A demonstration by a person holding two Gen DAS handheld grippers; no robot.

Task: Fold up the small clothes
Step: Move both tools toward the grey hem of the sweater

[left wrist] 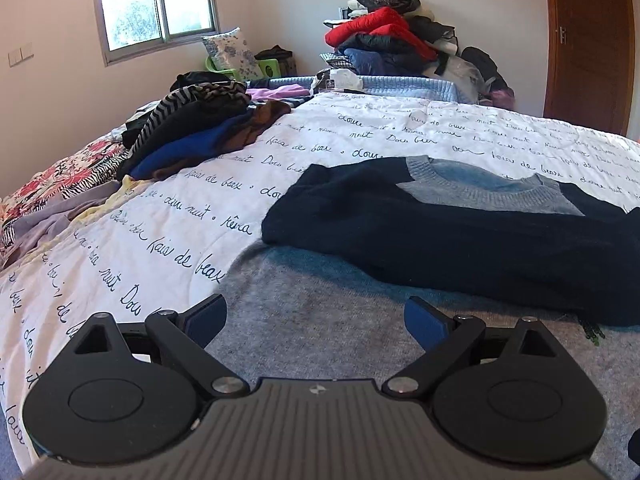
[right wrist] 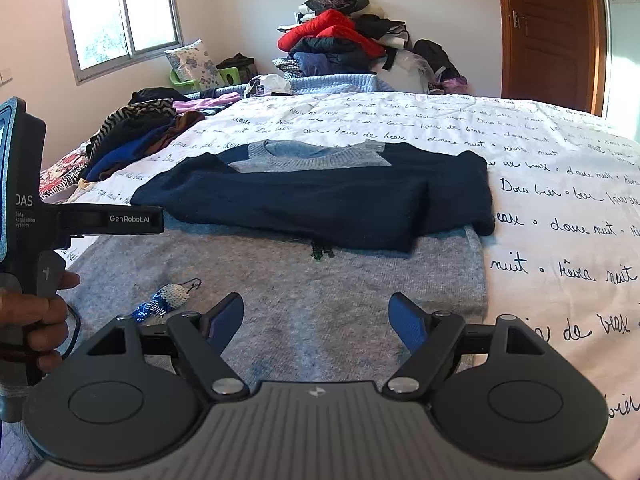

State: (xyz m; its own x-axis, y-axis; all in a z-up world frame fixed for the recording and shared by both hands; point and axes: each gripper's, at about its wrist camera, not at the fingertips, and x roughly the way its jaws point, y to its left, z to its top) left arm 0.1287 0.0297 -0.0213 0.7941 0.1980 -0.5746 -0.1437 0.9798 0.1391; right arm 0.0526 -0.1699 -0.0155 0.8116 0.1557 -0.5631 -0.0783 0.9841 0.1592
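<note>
A small grey sweater [right wrist: 320, 292] with navy sleeves [right wrist: 320, 204] lies flat on the bed, neck away from me, both sleeves folded across its chest. It also shows in the left wrist view [left wrist: 320, 320], with the sleeves [left wrist: 460, 236] across it. My left gripper [left wrist: 316, 318] is open and empty over the sweater's lower left part. My right gripper [right wrist: 316, 320] is open and empty over the sweater's lower middle. The left gripper's body [right wrist: 24, 216] and the hand holding it show at the left edge of the right wrist view.
A white quilt [right wrist: 560, 208] with script writing covers the bed. A pile of folded clothes [left wrist: 192, 128] lies at the bed's left. A tall heap of clothes [right wrist: 340, 36] stands by the far wall. A small blue-and-white knitted piece [right wrist: 164, 300] lies on the sweater's left.
</note>
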